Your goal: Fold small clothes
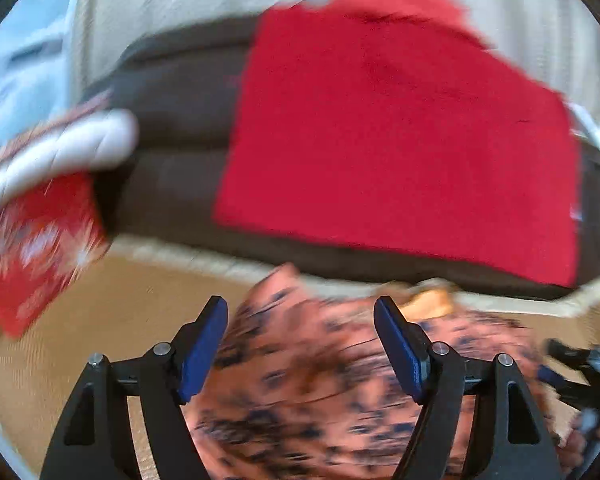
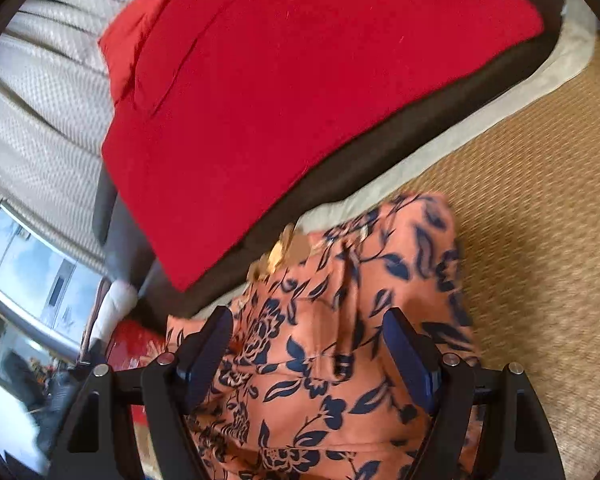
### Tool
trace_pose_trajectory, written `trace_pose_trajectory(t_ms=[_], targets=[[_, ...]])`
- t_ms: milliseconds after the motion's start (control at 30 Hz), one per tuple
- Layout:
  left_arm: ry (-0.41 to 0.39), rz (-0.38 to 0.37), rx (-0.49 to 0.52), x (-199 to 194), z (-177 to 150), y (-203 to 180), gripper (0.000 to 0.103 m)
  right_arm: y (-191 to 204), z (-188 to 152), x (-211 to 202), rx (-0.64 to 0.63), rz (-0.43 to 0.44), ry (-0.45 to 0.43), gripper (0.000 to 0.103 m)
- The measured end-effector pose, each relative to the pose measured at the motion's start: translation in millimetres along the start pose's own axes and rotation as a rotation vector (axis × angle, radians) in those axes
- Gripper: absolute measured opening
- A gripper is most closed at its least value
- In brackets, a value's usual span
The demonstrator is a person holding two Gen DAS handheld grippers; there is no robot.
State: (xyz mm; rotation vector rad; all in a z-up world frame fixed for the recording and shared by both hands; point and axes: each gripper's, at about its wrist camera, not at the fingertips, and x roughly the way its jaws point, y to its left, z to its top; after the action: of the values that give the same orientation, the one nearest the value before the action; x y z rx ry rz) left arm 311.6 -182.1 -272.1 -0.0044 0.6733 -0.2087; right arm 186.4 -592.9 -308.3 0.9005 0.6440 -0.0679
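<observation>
An orange garment with a dark blue flower print [image 1: 308, 380] lies bunched on a woven tan mat [image 1: 100, 320]. In the left wrist view it is blurred and spreads beneath my left gripper [image 1: 300, 308], whose blue-padded fingers [image 1: 204, 344] stand wide apart and do not press on it. In the right wrist view the same garment [image 2: 324, 360] runs under and past my right gripper [image 2: 308, 320], which is also open above the cloth. A yellowish scrap [image 2: 276, 256] shows at the garment's far end.
A large red cloth [image 2: 300, 80] covers a dark brown cushion [image 2: 380, 152] just beyond the garment. The woven mat [image 2: 540, 200] has a pale border [image 2: 440, 152]. A red patterned pillow [image 1: 40, 248] and a white quilted piece [image 1: 68, 148] lie to the left.
</observation>
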Motion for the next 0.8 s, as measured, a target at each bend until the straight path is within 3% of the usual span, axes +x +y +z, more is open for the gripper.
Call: trace_pose_trajectory(t_ms=[167,333,367,400,433,533,633,700,800], targets=[[0.098,0.148,-0.110,46.4,-6.6,64.6,0.076,1.1,2.6,35.2,0.041,-0.024,0.041,0.079],[0.175,0.233,-0.086,76.9,-12.0,81.3,0.076,17.8,-5.4,67.3,-0.036,-0.146,0.042,0.077],[0.193,0.247,-0.077,82.7,-13.2,81.7,0.076,26.4,-8.8,74.6,-0.072,-0.168,0.053,0.066],[0.203,0.249,-0.075,86.4,-15.3,82.1,0.076,33.3,-11.9,81.0,-0.108,-0.192,0.068,0.038],[0.212,0.251,-0.073,93.0,-17.2,81.3,0.076,40.4,-16.5,88.7,-0.151,-0.220,0.092,0.024],[0.258,0.307,-0.063,93.1,-17.7,88.3,0.076,58.4,-29.1,89.6,-0.269,-0.305,0.077,0.013],[0.303,0.370,-0.085,90.5,-21.3,101.8,0.076,67.1,-23.8,57.6,-0.285,-0.305,-0.036,0.010],[0.313,0.364,-0.116,88.6,-21.8,108.0,0.076,65.5,-17.3,29.9,-0.268,-0.325,-0.111,0.009],[0.263,0.348,-0.117,78.0,-17.7,104.4,0.076,45.7,-13.7,11.7,-0.210,-0.390,-0.141,0.008]])
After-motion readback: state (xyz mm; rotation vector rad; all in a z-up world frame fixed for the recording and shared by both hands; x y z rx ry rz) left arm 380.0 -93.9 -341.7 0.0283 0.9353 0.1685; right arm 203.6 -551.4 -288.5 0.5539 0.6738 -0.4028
